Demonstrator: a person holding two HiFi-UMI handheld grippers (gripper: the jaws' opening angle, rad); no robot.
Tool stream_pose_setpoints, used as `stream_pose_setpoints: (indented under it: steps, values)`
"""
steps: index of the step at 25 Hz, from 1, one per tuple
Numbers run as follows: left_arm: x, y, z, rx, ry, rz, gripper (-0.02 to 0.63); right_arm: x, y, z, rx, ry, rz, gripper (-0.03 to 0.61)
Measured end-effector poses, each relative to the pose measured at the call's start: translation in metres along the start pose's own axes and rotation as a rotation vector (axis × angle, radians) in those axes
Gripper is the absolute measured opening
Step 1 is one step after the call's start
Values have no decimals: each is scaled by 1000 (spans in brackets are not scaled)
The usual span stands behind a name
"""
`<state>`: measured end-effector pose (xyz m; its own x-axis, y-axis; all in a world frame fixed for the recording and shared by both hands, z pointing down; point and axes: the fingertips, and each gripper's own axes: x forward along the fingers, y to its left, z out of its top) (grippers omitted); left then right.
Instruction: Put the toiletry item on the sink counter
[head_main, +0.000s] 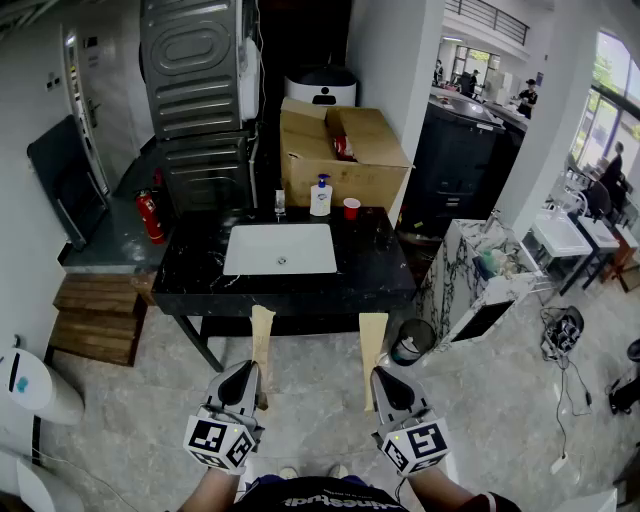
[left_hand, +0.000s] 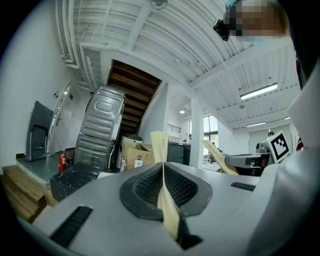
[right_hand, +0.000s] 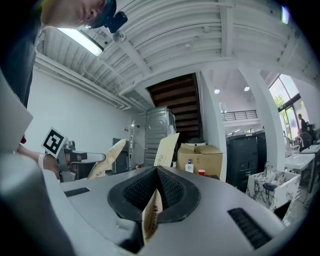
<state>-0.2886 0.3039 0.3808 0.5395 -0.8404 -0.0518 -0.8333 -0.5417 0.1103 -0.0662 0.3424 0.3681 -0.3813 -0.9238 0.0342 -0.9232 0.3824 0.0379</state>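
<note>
Jaws: your left gripper (head_main: 244, 370) pinches a tan packet (head_main: 262, 338), your right gripper (head_main: 384, 374) a second packet (head_main: 372, 342). Both packets point lengthwise at the worktop's (head_main: 385, 268) near edge, equally close.

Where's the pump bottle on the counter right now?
Head view: the pump bottle stands at the back edge of the black counter, behind the right end of the white basin, the red cup just right of it, the cardboard box behind.
</note>
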Motion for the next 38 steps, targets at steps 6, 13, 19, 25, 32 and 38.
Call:
stream_pose_setpoints:
  steps: [6, 13, 19, 25, 32, 38]
  values:
    - [1, -2, -12, 1, 29, 11, 20, -4, -4, -2, 7, 1, 1, 38]
    - [5, -12, -11, 13, 24, -1, 21, -7, -9, -2, 13, -2, -3, 38]
    - [11, -23, -10, 8, 22, -2, 21, -14, -22, 3, 51, -22, -1, 38]
    - [23, -43, -13, 11, 25, 1, 20, -24, -41, 1, 65, -25, 8, 38]
    - [41, -78, -19, 28, 25, 15, 21, -39, -74, -11, 80, -24, 26, 38]
    - [59, -98, -26, 40, 41, 12, 20, -46, -99, -20, 102, -21, 27, 38]
